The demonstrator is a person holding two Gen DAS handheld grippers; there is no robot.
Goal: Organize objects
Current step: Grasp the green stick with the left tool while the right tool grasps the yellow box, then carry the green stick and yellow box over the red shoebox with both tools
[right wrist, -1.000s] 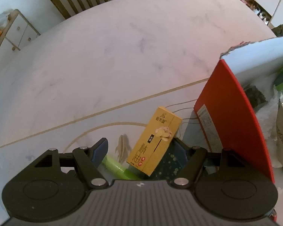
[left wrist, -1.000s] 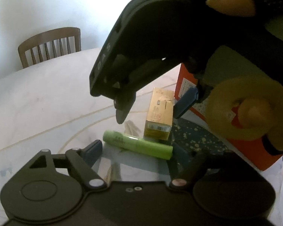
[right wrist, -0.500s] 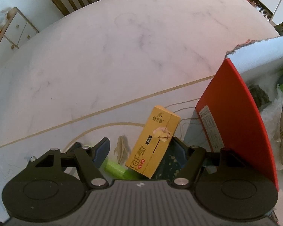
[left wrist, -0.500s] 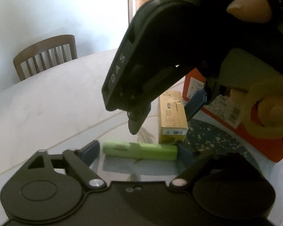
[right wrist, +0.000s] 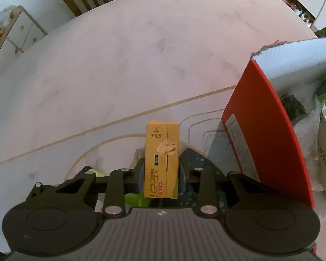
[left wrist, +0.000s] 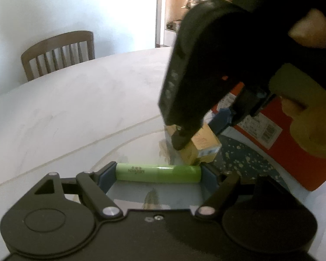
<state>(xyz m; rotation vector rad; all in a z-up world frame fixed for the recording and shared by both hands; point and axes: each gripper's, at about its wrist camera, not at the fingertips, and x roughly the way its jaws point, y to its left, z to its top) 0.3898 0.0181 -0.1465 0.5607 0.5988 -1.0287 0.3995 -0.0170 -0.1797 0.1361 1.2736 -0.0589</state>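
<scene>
On desk: left gripper jaws pinch green tube endwise; right gripper jaws pinch yellow carton. Grasp step; next, likely lift both toward red box.

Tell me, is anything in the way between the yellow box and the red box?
Nothing visible. The right gripper has its jaws closed on the yellow box, and only bare table lies between it and the red box.

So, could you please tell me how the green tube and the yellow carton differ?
The green tube is round and lies crosswise, held end to end by the left gripper; the yellow carton is flat-sided and printed, gripped on its sides by the right gripper. Both sit between jaws.
</scene>
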